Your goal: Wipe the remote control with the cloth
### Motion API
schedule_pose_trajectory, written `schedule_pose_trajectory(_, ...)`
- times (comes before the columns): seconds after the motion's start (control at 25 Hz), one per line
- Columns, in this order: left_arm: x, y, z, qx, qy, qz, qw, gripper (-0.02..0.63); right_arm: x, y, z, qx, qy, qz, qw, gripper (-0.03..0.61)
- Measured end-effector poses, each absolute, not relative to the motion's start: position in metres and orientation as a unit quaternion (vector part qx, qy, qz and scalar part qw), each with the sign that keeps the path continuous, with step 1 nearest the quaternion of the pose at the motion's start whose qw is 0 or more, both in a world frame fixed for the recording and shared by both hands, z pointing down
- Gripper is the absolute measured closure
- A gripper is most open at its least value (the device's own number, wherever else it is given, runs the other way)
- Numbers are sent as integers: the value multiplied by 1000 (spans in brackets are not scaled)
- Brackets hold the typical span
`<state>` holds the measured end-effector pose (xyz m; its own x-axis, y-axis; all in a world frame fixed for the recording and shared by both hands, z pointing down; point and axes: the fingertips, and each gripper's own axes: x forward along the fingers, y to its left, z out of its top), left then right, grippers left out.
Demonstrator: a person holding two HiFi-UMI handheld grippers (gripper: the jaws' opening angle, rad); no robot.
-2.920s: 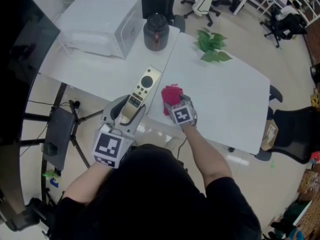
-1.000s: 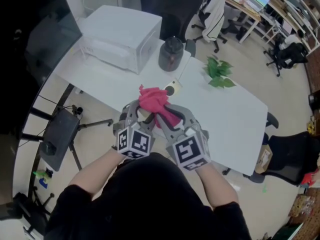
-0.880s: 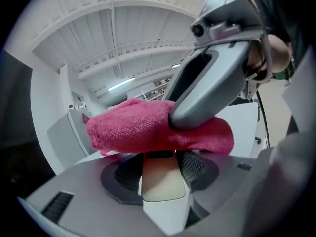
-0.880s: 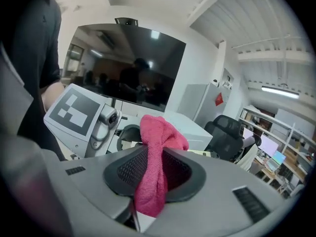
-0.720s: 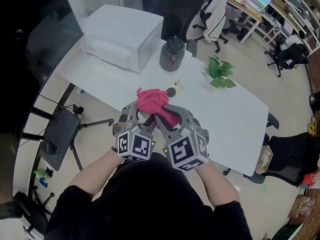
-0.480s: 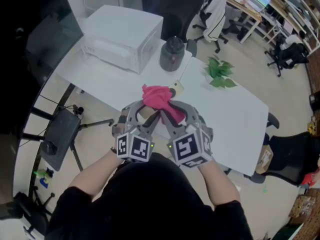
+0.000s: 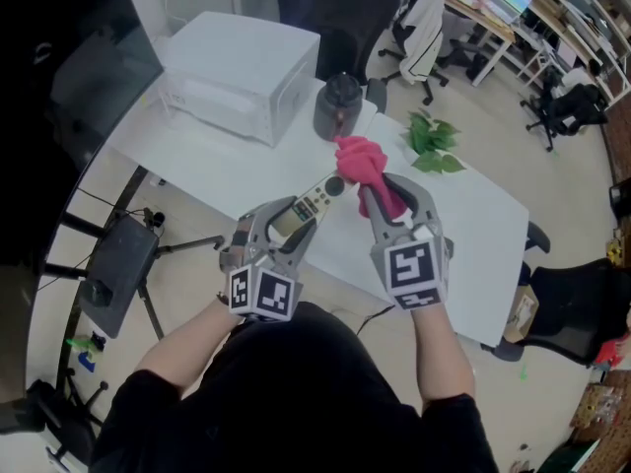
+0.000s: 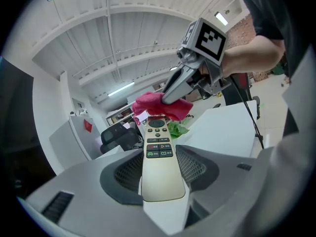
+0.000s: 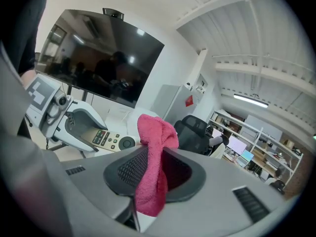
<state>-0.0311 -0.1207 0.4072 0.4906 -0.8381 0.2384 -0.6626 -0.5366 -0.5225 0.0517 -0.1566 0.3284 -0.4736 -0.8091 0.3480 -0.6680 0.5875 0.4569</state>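
Our left tongs (image 7: pixel 292 223) pinch the remote (image 7: pixel 315 197) by its lower end, buttons up, raised off the table (image 7: pixel 463 215). Our right tongs (image 7: pixel 383 187) are clamped on the red cloth (image 7: pixel 361 159), which bunches out past their tips. A moment ago that cloth lay over the remote just ahead of the left tongs. Now it has slid out to the remote's far end, by the round button. We judge one wiping stroke along the face done, and another pass may follow.
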Motion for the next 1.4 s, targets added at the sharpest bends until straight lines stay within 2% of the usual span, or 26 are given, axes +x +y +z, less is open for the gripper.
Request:
schedule_pose_trajectory(0.08,-31,-123,408,-845,447,-235,175,403,47,-148,318,429,-855,-138,256,486)
schedule_pose_trajectory(0.16,-32,-126,407,-859,450,-205,131,403,37,-135,311,419,-867,-138,232,486)
schedule_pose_trajectory(0.48,-49,-142,386,-890,335,148,-273,403,8,-90,297,369,-908,-138,145,486)
schedule_pose_trajectory(0.56,-55,-146,377,-862,287,235,-345,403,5,-85,301,366,-915,-119,125,486)
schedule_pose_trajectory(0.68,-61,-147,364,-820,223,326,-415,403,7,-85,312,365,-923,-73,96,486)
schedule_pose_trajectory(0.88,-60,-140,350,-788,143,390,-455,403,6,-92,341,347,-934,-1,88,486)
schedule_pose_trajectory(1.04,-47,-128,350,-800,114,370,-458,403,-4,-95,357,331,-938,16,103,486)
schedule_pose_trajectory(1.4,-28,-107,364,-829,98,306,-457,403,15,-129,334,380,-921,9,85,486)
